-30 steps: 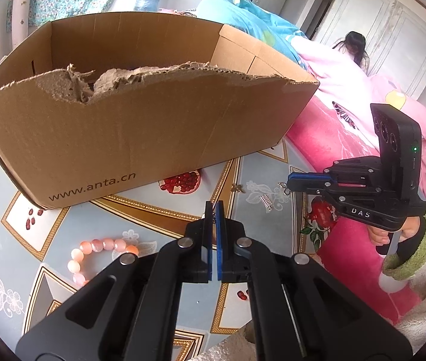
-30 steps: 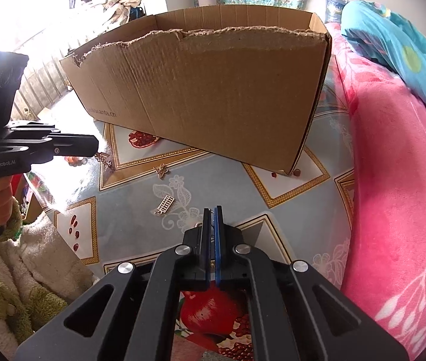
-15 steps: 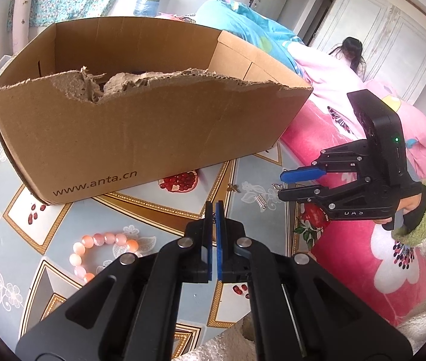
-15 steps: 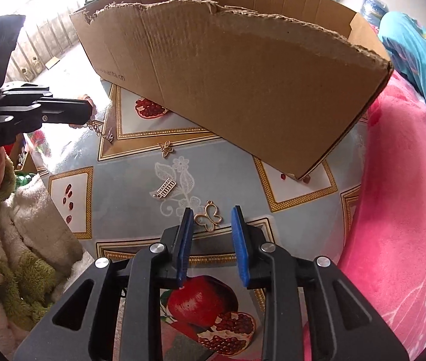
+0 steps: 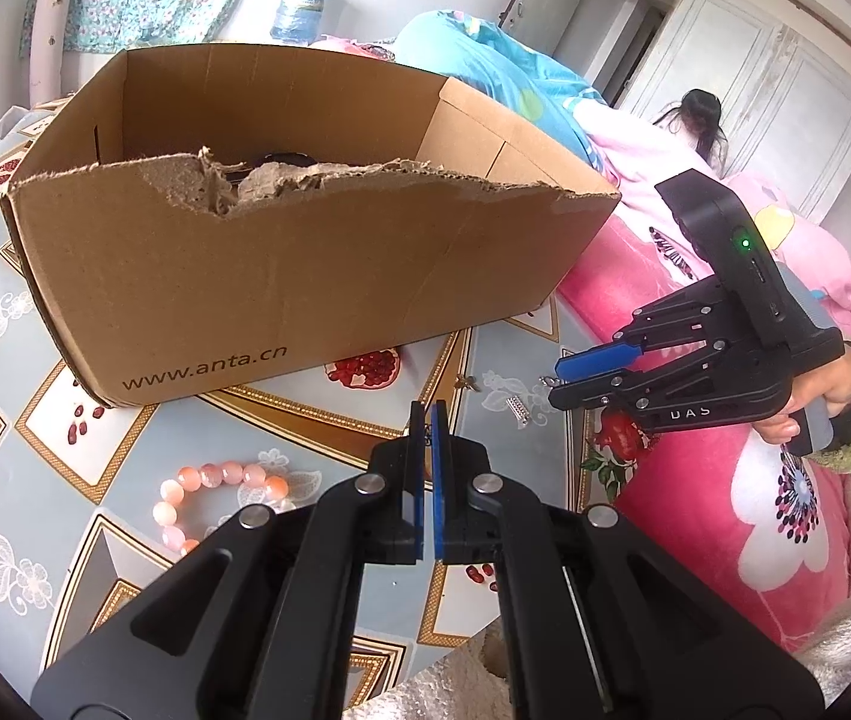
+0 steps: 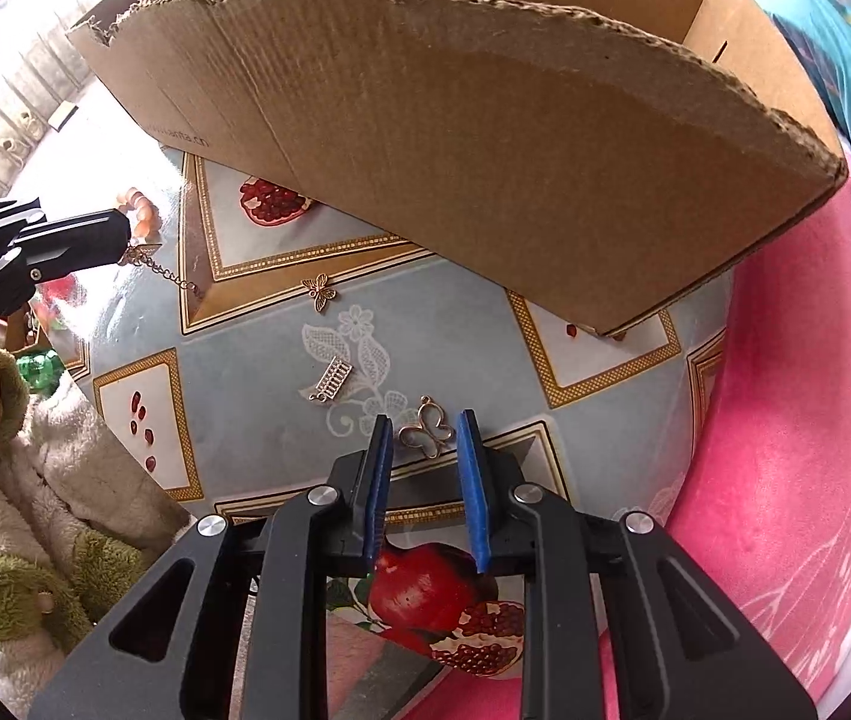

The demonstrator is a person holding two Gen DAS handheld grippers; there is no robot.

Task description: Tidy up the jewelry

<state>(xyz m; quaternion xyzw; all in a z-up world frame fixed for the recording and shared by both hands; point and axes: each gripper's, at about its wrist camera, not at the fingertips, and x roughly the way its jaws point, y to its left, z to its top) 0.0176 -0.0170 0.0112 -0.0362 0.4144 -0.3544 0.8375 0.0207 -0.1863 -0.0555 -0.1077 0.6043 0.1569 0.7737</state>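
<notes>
L gripper [image 6: 125, 234] at left edge of the right wrist view: jaws shut on a thin chain [image 6: 164, 270] that hangs from the tips over the tablecloth [image 6: 455, 330]. Mid-table lie a small butterfly charm [image 6: 320, 291] and a ladder-shaped charm [image 6: 332, 382]; cardboard box [image 6: 485, 138] behind. R gripper [image 6: 425, 438] points steeply down, part open, jaws just closing in, outline butterfly pendant [image 6: 430, 433] between pads, untouched. Step, prob: picking up the pendant. Next: lower, pinch. Pendant lies flat, long axis diagonal, loop toward the box.

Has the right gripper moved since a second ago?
Yes. In the left wrist view the right gripper has tipped nose-down against the fixed cardboard box, its jaws lately opening; the butterfly charm now lies between them, untouched.
</notes>
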